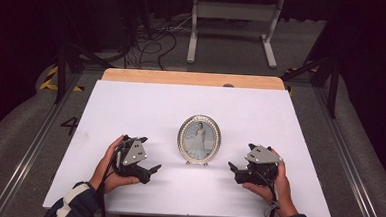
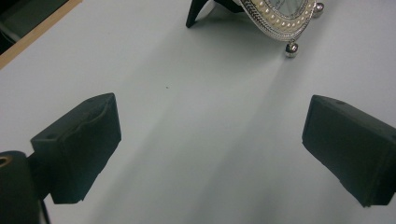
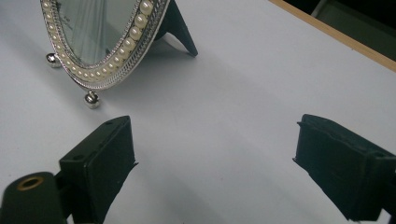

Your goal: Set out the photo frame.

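Picture frame [image 1: 199, 139]: shiny silver metal, pearl beads. Table [image 1: 131, 110]: smooth matt white, wooden edge.

white tbl [image 1: 131, 105] | oval pic frame [image 1: 199, 139] upright, centre

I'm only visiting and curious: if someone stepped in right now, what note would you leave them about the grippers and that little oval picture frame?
Left gripper: open, holding nothing, resting low on the table left of the frame.
Right gripper: open, holding nothing, to its right.
Oval picture frame: upright mid-table on its ball feet and back stand, between the grippers, untouched.
Done: nothing visible.
Left: probably closing in and gripping the frame.
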Demonstrator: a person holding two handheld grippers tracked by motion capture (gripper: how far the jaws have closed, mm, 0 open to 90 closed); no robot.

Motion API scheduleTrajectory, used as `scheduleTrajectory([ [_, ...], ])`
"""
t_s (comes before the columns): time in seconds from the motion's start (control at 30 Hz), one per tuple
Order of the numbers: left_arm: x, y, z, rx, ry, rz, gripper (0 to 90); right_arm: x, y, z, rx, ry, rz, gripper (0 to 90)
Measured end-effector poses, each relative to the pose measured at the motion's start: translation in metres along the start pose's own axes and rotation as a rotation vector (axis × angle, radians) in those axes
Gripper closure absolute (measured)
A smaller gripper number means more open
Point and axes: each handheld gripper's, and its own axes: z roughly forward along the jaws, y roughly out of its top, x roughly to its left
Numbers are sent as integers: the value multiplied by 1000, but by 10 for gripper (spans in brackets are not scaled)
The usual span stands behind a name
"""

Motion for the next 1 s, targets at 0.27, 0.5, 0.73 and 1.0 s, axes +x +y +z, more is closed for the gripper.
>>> scheduleTrajectory([
  [0.27, 1, -11, -10, 10, 8, -22, 50, -6, -7, -6, 6, -11, 10, 117],
  [0.5, 5, -23, -20, 14, 20, -44, 50, -10, -15, -12, 16, -24, 14, 117],
  [0.73, 5, -31, -26, 23, 22, -56, 50, -14, -23, -18, 24, -36, 25, 117],
  [1.0, 5, -43, -35, 37, 28, -74, 50, -18, -32, -25, 33, -54, 30, 115],
])
